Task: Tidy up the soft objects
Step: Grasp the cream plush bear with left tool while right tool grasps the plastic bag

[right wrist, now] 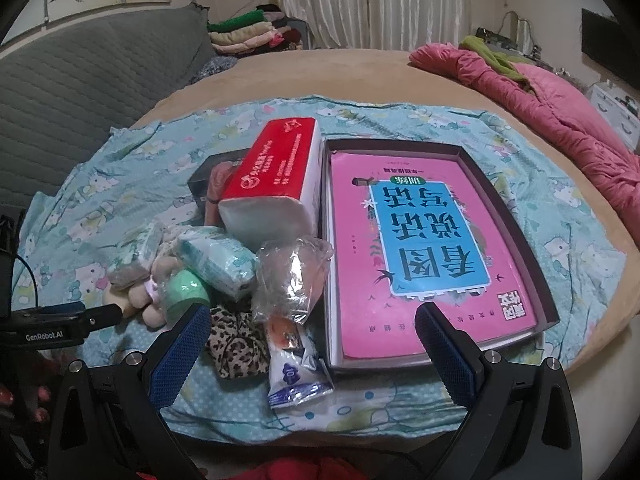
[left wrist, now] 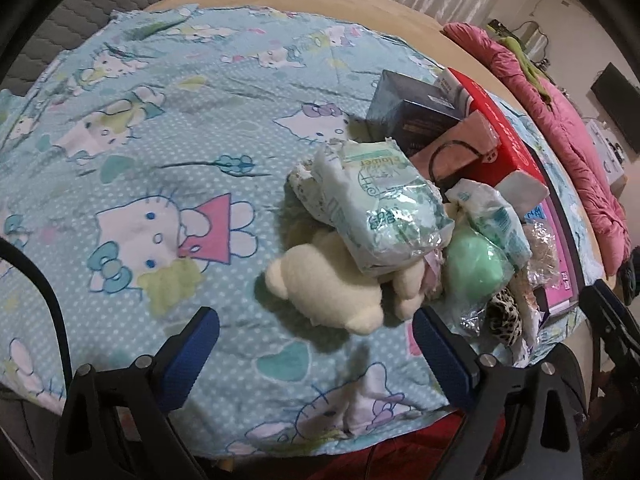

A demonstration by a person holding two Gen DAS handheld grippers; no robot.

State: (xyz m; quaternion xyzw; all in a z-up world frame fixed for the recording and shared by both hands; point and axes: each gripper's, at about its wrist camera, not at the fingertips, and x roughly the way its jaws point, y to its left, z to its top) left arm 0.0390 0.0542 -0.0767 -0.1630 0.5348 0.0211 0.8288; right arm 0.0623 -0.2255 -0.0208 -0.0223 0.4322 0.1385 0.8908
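A pile of soft things lies on a Hello Kitty cloth [left wrist: 160, 160]. In the left wrist view a cream plush toy [left wrist: 328, 284] lies under a pale diaper pack [left wrist: 380, 208], beside a green soft ball [left wrist: 474, 264] and a leopard-print cloth [left wrist: 506, 314]. My left gripper [left wrist: 316, 348] is open and empty, just before the plush. In the right wrist view my right gripper [right wrist: 312, 344] is open and empty over the leopard cloth [right wrist: 236, 344], a small tissue packet [right wrist: 294, 364] and a crumpled clear bag [right wrist: 288, 280]. The left gripper shows at the far left [right wrist: 60, 326].
A red tissue pack [right wrist: 276, 172] lies beside a dark box lid [right wrist: 516, 216] holding a pink book [right wrist: 424, 248]. Dark boxes [left wrist: 408, 116] and a pink bag [left wrist: 460, 148] stand behind the pile. A pink quilt [right wrist: 560, 108] lies at the bed's far right.
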